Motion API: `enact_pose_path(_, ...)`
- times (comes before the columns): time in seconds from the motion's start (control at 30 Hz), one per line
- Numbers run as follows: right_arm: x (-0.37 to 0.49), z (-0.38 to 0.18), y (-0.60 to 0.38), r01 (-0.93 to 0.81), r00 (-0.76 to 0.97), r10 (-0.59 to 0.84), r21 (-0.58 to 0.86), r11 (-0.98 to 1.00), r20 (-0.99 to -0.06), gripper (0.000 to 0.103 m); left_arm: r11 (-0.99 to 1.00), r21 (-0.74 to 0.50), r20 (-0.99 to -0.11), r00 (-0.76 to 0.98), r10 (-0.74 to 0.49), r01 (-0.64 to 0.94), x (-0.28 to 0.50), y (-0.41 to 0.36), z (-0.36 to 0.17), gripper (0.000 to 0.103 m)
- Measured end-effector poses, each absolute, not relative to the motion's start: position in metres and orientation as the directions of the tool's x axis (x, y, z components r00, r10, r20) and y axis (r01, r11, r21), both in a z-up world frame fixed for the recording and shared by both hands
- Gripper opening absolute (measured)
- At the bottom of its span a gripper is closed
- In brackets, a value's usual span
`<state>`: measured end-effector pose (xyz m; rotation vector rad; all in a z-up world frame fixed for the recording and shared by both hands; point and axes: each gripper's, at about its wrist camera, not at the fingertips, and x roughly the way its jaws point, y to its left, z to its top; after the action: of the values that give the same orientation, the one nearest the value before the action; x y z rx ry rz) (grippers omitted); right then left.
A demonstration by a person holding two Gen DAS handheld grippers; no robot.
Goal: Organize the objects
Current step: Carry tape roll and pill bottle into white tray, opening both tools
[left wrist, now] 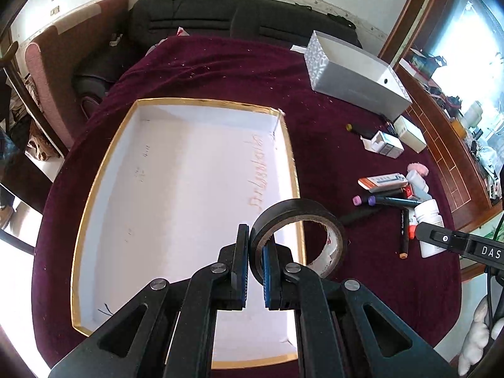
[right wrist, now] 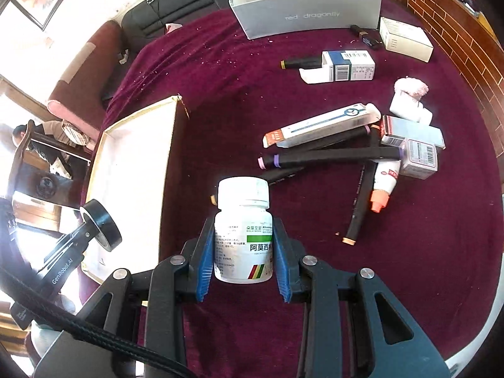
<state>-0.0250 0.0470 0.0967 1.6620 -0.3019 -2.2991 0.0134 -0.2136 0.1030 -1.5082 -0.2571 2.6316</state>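
Bottle (right wrist: pixel 243 236) — between right tongs (right wrist: pixel 242 252)

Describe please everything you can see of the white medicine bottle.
The white medicine bottle looks like plastic, with a white screw cap still on and a printed label bearing a green bar and coloured stripes. It stands upright, clamped between the blue pads of the right tool, above the maroon cloth. Nothing else touches it.
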Motion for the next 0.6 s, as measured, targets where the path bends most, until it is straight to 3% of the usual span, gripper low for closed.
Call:
enact_pose_path(0.4, -0.065, 0.1, -0.041, 0.194, -0.243, -0.434, 0.395, -0.898, -0.867, 0.031, -0.99, -0.143, -0.84, -0.53, 0.114, 0.014, -0.042, -0.256, 0.099, 0.005)
enact_pose_path(0.6, -0.106, 0.088, -0.096, 0.218, -0.224, -0.449, 0.404, -0.888, -0.865, 0.031, -0.992, -0.125, -0.867, -0.488, 0.103, 0.013, -0.089, -0.264, 0.072, 0.005)
